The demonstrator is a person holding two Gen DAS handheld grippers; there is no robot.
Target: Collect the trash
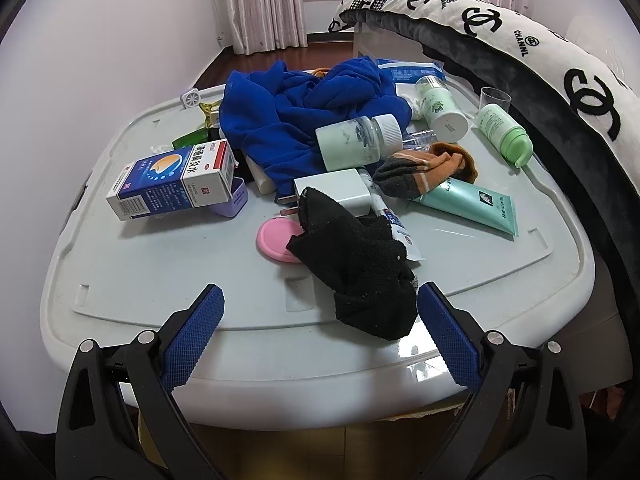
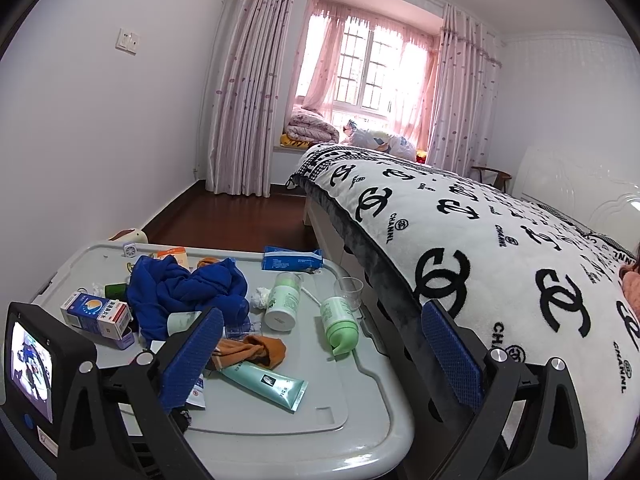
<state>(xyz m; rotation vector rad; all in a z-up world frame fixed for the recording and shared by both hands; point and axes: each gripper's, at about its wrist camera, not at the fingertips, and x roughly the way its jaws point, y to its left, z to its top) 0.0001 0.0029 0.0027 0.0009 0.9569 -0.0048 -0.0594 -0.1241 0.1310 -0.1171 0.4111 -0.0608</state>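
A grey plastic lid point(image 1: 140, 272) serves as a table, strewn with clutter. On it lie a black sock point(image 1: 360, 276), a pink round pad point(image 1: 276, 242), a blue-and-white medicine box point(image 1: 172, 180), a blue cloth point(image 1: 304, 112), a brown-and-grey sock point(image 1: 428, 170), a teal tube point(image 1: 472, 204), a white adapter point(image 1: 336, 192) and several bottles. My left gripper point(image 1: 320, 304) hovers open over the lid's near edge; the black sock's end touches its right finger. My right gripper point(image 2: 320, 332) stands open above the lid's right side, beside the bed, holding nothing.
A bed with a black-and-white logo blanket point(image 2: 500, 248) hugs the lid's right side. A clear cup point(image 2: 349, 290) and green bottle point(image 2: 340, 322) stand at that edge. White wall point(image 2: 80, 140) on the left, wooden floor point(image 2: 224, 216) and curtained window point(image 2: 380, 72) beyond. The left gripper's screen point(image 2: 32, 372) is lower left.
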